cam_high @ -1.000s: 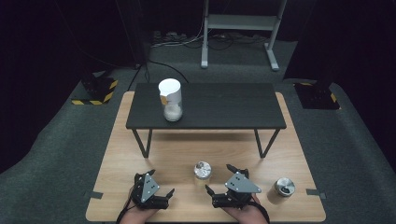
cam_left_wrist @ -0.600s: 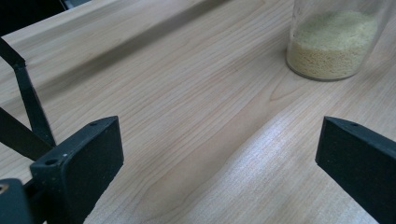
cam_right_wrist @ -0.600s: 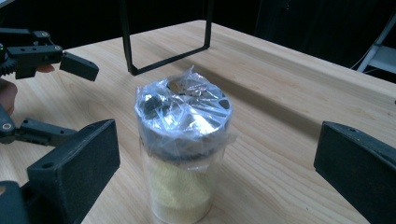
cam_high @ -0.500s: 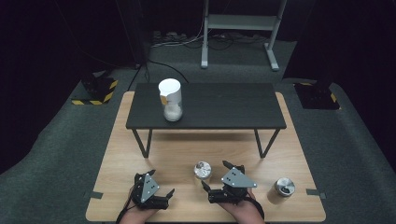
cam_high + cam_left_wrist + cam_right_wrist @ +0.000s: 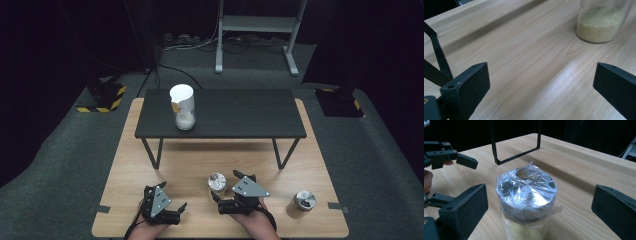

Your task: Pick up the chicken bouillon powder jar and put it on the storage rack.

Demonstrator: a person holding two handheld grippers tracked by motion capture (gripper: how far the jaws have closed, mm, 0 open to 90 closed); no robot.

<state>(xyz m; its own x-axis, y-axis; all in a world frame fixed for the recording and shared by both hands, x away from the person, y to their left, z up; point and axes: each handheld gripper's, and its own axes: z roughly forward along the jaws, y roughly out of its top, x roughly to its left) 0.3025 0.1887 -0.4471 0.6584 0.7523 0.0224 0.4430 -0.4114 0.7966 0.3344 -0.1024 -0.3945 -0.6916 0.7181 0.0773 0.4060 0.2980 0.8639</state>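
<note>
The right hand-held gripper is held wide apart around a foil-capped jar of grain on the surface; the left hand-held gripper is likewise apart, empty. An off-centre closure could tip the jar.

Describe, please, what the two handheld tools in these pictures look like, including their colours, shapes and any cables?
Both tools are black, angular mechanisms. Each carries a grey three-cornered plate on top with small dark dots: the left tool and the right tool. Their jaws are thick, matte black blocks with small screw holes near the upper corners. A dark cable trails from the left tool toward the table edge. No sleeves are visible.
</note>
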